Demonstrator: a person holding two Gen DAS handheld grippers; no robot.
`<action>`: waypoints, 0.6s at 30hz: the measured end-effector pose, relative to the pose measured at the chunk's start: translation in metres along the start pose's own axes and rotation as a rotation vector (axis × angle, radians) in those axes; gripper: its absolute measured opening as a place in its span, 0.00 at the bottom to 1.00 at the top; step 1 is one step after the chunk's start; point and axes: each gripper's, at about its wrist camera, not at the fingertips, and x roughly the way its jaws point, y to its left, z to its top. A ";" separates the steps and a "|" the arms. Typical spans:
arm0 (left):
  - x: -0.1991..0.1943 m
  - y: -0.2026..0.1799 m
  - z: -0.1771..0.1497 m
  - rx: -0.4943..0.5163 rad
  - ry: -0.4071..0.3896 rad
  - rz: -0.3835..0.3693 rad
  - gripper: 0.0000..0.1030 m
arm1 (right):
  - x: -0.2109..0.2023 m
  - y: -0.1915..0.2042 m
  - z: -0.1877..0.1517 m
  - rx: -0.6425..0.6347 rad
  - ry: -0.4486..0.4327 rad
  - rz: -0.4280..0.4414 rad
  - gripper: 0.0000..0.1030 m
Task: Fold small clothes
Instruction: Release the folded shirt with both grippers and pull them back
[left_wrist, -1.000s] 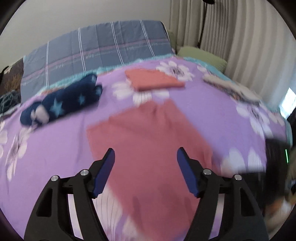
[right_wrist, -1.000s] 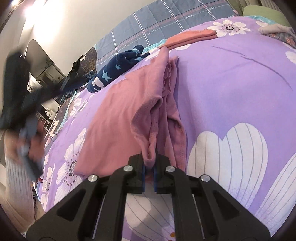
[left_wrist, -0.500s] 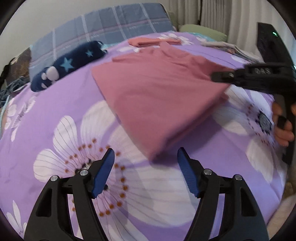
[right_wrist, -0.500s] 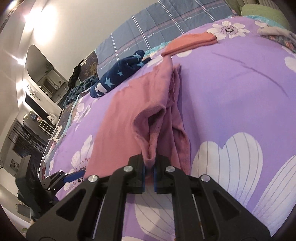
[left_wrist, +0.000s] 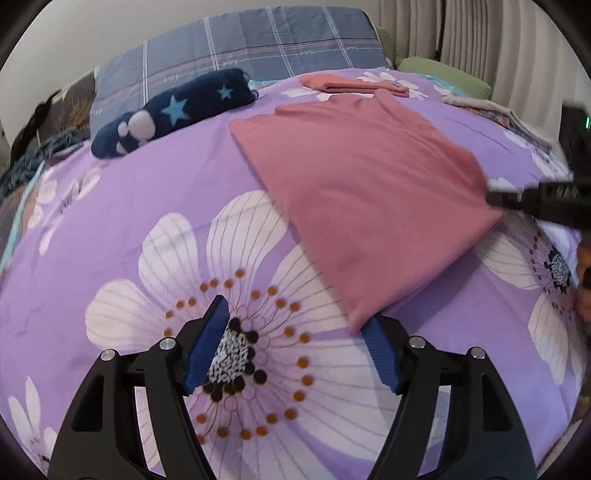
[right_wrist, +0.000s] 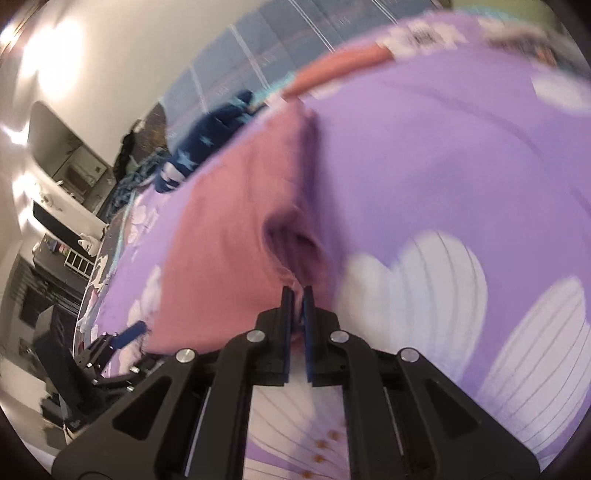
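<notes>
A bed is covered by a purple sheet printed with large white flowers, and it fills most of both views. At the head of the bed a grey-blue checked quilt is seen, with pale curtains hung behind to the right. The pink garment is laid near the middle of the sheet, folded over into a broad flat panel; one corner is raised off the sheet toward the left gripper, while the opposite edge is bunched into folds at the right gripper. A dark blue plush item with light stars is laid beyond the garment to the left, well apart from it. A folded orange cloth is set just past the garment's far end, and a green cushion is placed near the curtains. The left gripper is held with its blue pads spread wide just above the sheet; the garment's near corner is just beside its right pad, but nothing is clamped. The right gripper is pressed nearly together, and a bunched fold of the garment's edge is pinched between its pads, though this view is blurred.
</notes>
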 end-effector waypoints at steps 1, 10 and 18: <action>-0.001 0.000 0.000 0.000 -0.002 -0.002 0.70 | -0.002 -0.003 -0.002 0.004 -0.007 0.015 0.08; -0.050 -0.003 0.015 -0.026 -0.112 -0.412 0.15 | -0.033 0.056 -0.002 -0.288 -0.147 0.013 0.10; 0.022 -0.029 0.021 0.075 0.037 -0.244 0.15 | 0.025 0.043 0.003 -0.280 -0.029 -0.181 0.03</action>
